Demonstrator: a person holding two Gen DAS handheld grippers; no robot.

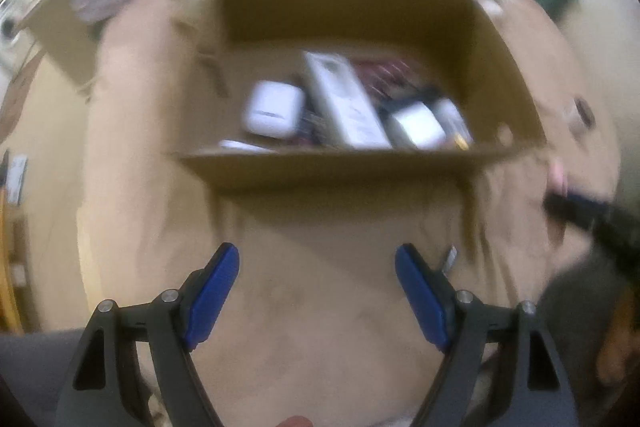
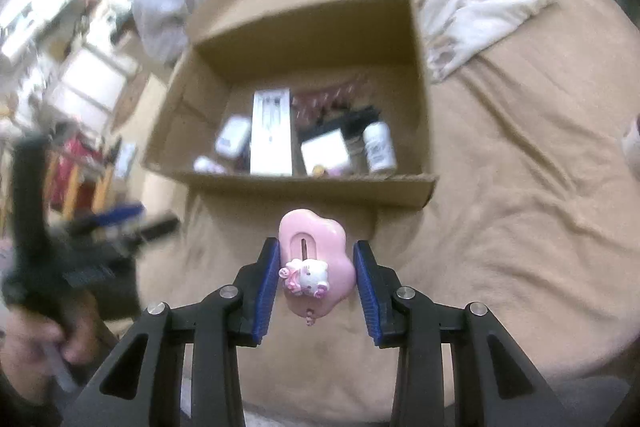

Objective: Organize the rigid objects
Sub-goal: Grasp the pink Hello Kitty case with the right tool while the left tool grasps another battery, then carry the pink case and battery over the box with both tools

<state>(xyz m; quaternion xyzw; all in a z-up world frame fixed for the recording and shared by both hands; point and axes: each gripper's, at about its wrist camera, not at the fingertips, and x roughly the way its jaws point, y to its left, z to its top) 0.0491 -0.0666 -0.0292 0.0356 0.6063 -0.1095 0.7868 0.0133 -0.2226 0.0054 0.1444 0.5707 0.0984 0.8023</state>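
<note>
Right tongs (image 2: 316,267) grip pink cloud-shaped toy (image 2: 316,251) by its flanks, above bed (image 2: 500,227), short of cardboard box (image 2: 304,187) at 12 o'clock. Toy looks light, hard, glossy plastic, likely slippery; cat figure (image 2: 308,277) on front seems fragile, so hold on smooth sides best. Left tongs (image 1: 318,291) wide, empty, facing box. Box holds white cartons, bottle (image 2: 379,147).

No text, brand or number can be read in either view. The tall white box (image 2: 271,133) and the white bottle (image 2: 379,147) inside the cardboard box (image 2: 304,187) carry dark printing, but it is too blurred to make out.
</note>
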